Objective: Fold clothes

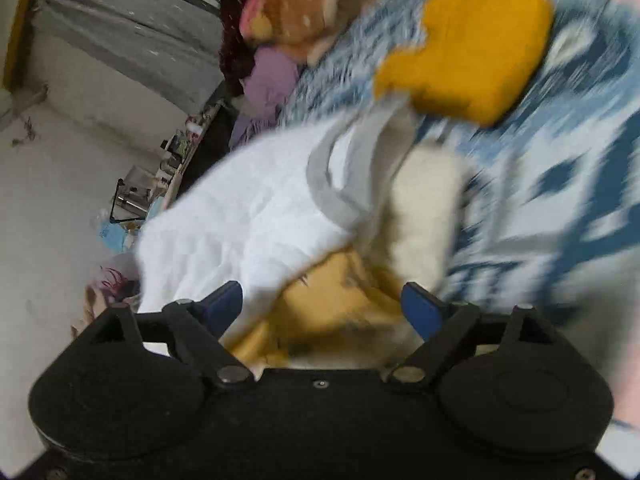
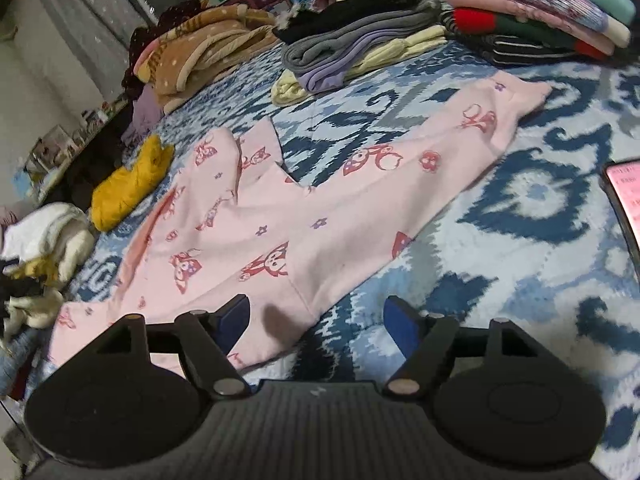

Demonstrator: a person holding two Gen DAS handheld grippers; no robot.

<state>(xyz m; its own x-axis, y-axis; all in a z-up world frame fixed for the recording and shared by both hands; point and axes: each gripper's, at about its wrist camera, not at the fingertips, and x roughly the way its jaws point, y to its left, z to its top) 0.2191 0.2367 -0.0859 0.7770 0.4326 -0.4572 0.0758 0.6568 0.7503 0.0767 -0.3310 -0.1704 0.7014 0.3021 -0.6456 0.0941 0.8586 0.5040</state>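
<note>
Pyjama trousers flat on the bed

Pink printed pyjama trousers [image 2: 320,208] lie spread on the blue patterned bedcover [image 2: 520,240], before the right gripper [image 2: 316,320], jaws spread. Left gripper [image 1: 322,304], also spread, faces a white garment [image 1: 248,216].

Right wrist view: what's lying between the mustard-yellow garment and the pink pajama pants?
Nothing, only a bare strip of blue patterned blanket separates the mustard-yellow garment from the pink pajama pants; they lie apart.
</note>
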